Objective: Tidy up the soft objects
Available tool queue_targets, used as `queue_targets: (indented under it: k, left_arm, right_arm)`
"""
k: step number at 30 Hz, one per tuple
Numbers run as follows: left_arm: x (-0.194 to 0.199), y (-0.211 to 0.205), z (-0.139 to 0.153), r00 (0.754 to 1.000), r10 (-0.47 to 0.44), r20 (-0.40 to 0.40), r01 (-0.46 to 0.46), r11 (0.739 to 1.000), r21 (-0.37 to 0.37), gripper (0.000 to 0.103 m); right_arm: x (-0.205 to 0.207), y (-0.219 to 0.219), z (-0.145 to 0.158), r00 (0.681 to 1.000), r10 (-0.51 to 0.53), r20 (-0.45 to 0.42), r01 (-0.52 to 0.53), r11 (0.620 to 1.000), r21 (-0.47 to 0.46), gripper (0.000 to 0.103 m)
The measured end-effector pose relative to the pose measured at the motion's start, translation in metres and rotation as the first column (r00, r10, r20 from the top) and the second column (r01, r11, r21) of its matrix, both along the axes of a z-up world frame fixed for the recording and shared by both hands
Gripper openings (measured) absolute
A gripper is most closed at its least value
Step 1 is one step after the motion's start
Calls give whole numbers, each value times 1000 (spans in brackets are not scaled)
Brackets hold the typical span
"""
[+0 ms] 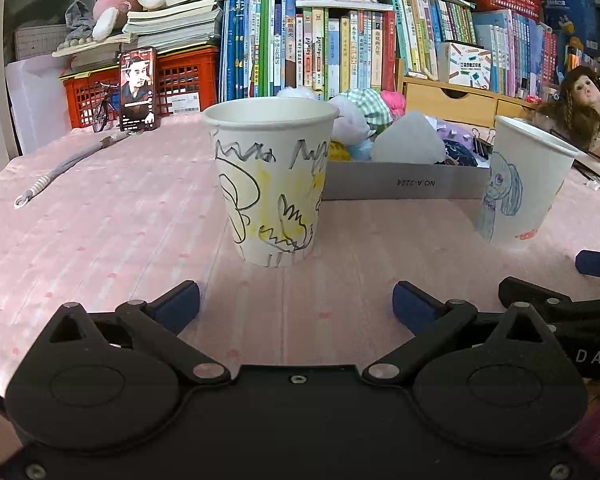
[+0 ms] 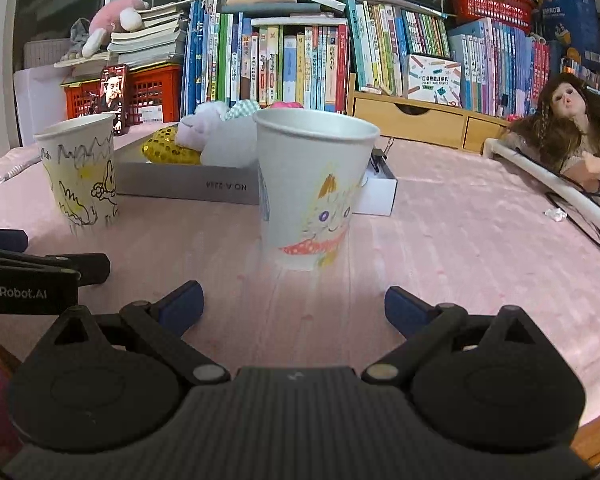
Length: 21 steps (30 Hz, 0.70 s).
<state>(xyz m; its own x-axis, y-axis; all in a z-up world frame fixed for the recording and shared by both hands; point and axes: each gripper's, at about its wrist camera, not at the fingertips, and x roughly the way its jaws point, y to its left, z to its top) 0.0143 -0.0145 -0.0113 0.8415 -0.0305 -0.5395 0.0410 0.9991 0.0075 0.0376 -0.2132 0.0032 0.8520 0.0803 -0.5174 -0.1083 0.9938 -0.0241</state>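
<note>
Two drawn-on paper cups stand upright on the pink cloth. The cup with black and yellow scribbles [image 1: 274, 180] stands just ahead of my left gripper [image 1: 296, 306], which is open and empty. The cup with the cat drawing [image 2: 314, 188] stands just ahead of my right gripper [image 2: 294, 306], also open and empty. Behind both cups lies a low grey box [image 1: 404, 182] holding several soft toys [image 1: 364, 114], among them a yellow sequined one [image 2: 166, 146] and a white plush [image 2: 224, 136]. Each cup also shows in the other view, the cat cup [image 1: 524, 180] at right and the scribbled cup [image 2: 80, 168] at left.
A doll [image 2: 572, 120] lies at the right by a white rail [image 2: 552, 188]. Books [image 1: 332, 52], red crates [image 1: 180, 80], a phone [image 1: 138, 88] and a wooden drawer unit [image 2: 416, 120] line the back. A grey strap [image 1: 68, 168] lies at the left.
</note>
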Motion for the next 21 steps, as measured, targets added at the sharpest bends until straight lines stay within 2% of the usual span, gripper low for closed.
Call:
queue_targets:
  k: [21]
  left_arm:
    - [1,0,0,1000,-10,0,10,1000,6,103]
  right_arm:
    - [3,-2,-1,1000,-7,-18,7,1000,18,103]
